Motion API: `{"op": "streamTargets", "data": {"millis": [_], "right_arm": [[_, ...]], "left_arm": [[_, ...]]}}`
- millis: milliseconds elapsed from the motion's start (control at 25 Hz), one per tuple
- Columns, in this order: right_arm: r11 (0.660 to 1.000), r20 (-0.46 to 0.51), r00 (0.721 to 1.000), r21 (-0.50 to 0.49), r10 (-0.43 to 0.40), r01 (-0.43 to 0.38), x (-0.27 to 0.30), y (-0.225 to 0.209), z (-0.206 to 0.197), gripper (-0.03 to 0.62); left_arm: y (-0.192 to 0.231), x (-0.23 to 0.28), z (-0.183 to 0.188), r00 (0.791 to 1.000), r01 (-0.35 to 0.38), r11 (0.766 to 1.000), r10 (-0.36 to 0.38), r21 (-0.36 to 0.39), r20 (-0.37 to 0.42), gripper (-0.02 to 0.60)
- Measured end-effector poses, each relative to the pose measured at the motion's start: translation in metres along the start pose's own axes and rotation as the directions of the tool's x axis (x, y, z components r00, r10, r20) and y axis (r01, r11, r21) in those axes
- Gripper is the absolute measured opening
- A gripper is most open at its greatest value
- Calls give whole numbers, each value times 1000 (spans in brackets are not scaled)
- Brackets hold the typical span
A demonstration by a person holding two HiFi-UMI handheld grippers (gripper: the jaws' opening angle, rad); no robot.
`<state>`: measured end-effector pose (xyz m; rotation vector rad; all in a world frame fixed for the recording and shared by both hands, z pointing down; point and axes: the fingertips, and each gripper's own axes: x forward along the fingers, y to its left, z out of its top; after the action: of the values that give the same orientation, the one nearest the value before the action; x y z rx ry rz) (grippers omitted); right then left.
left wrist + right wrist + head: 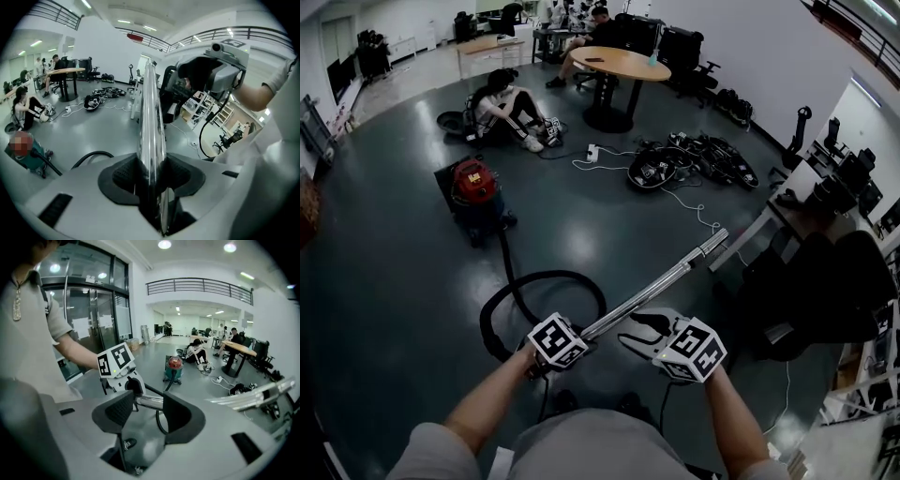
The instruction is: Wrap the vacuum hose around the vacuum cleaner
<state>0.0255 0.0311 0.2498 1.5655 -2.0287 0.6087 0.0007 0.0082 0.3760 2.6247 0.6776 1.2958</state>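
A large open office hall with a dark, glossy grey-green floor (384, 281) that reflects the ceiling lights. The walls are white, a railed balcony (201, 286) runs along the upper level, and tall glass doors (93, 310) stand on one side.

At the far end is a round wooden table (619, 64) with a person seated at it. Another person (511, 108) sits on the floor just left of it. A white power strip (592, 150) with its cable and a heap of black gear (694, 159) lie on the floor to the right of that person.

The vacuum cleaner (475, 192), with a red top and a dark blue-green body, stands on the floor at the far left, well apart from the grippers. A small yellow label on it is too small to read. Its black vacuum hose (546, 273) trails toward the near side and lies in one loose loop on the floor, just in front of the person holding the grippers.

The left gripper (152, 176) is clamped on the near end of a chrome wand (151, 117), which slants up toward the far right. The right gripper (145, 411) sits just right of it with its jaws wide apart and its pads on nothing; the wand's near end shows through the gap.

Each gripper's cube carries black-and-white square markers.
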Motion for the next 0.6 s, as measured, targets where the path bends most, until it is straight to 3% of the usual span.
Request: {"op": "streamTargets", "data": {"millis": [120,280,520,600], "right_arm": [[989,67,998,146,-13,3,15,-12,5,199],[939,136,991,343,-21,-27,40,-32,12,199],[869,178,983,493,-45,-50,87,-66,23,201],[842,216,976,530,-17,-103,99,-75,29,256]], "left_arm": [[16,-7,1,998,-23,998,26,-63,55,167],[36,-17,5,988,-78,986,96,-149,119,167],[66,-30,11,964,-145,950,199,-278,177,167],[74,-29,12,958,-163,935,226,-316,175,167]]}}
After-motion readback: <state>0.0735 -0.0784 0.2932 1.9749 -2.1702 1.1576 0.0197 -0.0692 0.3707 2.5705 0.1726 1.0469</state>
